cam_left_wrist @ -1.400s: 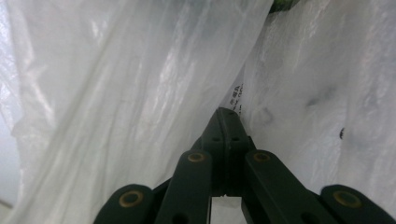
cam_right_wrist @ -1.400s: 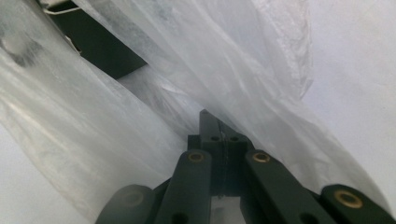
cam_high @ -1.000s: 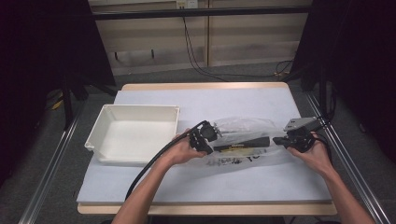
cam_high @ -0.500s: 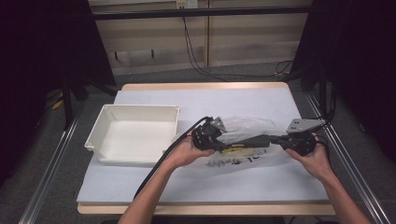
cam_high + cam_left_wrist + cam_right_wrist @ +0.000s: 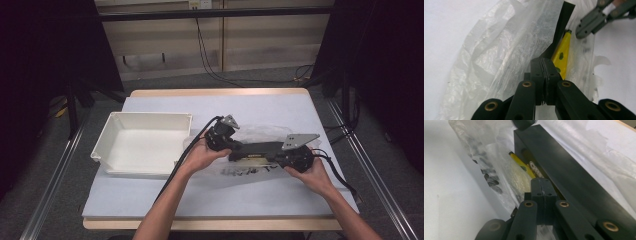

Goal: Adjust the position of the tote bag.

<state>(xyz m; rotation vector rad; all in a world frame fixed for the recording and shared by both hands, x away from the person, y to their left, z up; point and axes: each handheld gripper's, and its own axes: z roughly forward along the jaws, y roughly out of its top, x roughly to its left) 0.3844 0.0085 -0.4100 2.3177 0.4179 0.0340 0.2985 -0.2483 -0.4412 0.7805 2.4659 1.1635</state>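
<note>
We are holding a gripper in each hand over the table (image 5: 150,200), near its front middle; our left gripper (image 5: 231,146) is pointing right and our right gripper (image 5: 280,154) is pointing left, tips near each other over a clear bag (image 5: 250,170) lying flat between them. In the left gripper view its jaws are standing pressed together, and thin film seems to be lying at their tips, though we cannot tell if any is pinched; in the right gripper view the jaws are likewise closed tight, again with nothing surely held. Inside the bag a long black box (image 5: 574,172) is lying beside a yellow pack (image 5: 562,53) with green spots; the film is bearing dark print along one edge. We are judging the bag to be light, soft and slippery, prone to slide off the stiff box; taking it by a loose edge near the mouth, one gripper each side, looks best. Farther left, a white bin (image 5: 107,140) is sitting well apart from the bag.
</note>
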